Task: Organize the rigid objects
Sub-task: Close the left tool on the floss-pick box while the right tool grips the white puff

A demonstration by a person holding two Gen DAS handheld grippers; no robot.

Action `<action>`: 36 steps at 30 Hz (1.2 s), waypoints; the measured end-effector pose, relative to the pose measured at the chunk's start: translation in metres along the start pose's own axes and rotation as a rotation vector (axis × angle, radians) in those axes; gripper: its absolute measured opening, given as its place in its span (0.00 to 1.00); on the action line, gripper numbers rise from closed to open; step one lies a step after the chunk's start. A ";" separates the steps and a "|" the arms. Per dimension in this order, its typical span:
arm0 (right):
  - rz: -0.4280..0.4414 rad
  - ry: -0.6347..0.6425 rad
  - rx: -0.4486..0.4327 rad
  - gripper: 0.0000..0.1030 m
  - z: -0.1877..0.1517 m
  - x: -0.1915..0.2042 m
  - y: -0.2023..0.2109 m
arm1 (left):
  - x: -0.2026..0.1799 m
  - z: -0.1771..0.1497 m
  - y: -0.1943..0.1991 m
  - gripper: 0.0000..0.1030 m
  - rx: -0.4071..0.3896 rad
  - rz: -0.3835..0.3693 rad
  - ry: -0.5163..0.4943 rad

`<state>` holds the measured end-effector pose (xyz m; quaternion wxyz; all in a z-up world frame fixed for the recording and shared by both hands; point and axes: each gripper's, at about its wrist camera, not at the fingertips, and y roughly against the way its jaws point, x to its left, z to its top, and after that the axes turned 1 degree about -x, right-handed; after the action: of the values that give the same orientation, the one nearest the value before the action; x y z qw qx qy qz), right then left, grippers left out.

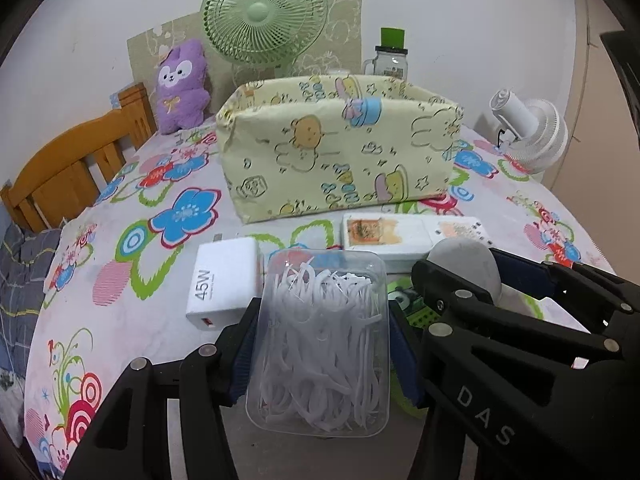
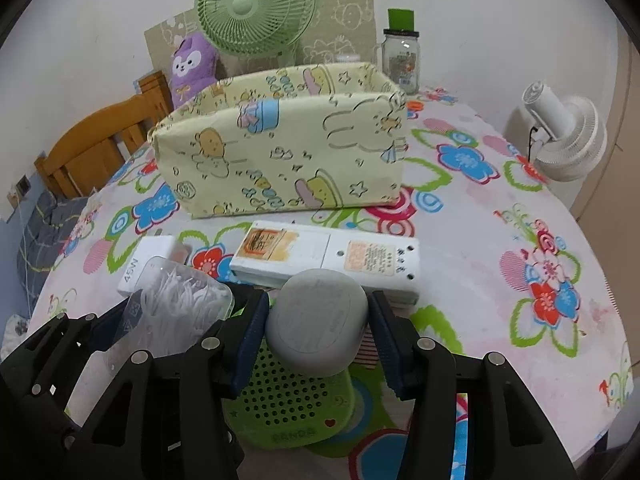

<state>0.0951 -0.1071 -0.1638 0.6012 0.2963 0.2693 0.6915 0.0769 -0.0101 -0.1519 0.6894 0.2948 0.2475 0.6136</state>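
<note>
My left gripper is shut on a clear plastic box of white floss picks, held above the flowered tablecloth; it also shows in the right wrist view. My right gripper is shut on a grey rounded case, seen in the left wrist view too. A yellow fabric basket stands open behind them. On the table lie a white 45W charger, a white power strip and a green perforated device.
A green fan, a purple plush, a glass jar with a green lid and a white fan stand at the back and right. A wooden chair is at the left. The round table's edge curves at right.
</note>
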 end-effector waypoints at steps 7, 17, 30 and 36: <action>0.004 0.009 -0.028 0.53 0.008 -0.004 0.017 | -0.004 0.011 0.012 0.58 -0.019 0.005 0.006; 0.028 0.045 -0.063 0.53 0.027 -0.005 0.044 | -0.006 0.029 0.033 0.59 -0.030 0.026 0.051; 0.041 0.083 -0.091 0.53 0.054 -0.012 0.070 | -0.009 0.055 0.050 0.59 -0.061 0.052 0.083; 0.039 0.092 -0.109 0.53 0.071 -0.017 0.075 | -0.012 0.072 0.054 0.59 -0.079 0.057 0.081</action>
<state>0.0979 -0.1329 -0.0623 0.5901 0.2361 0.2527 0.7295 0.0885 -0.0252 -0.0630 0.6723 0.2493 0.2422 0.6536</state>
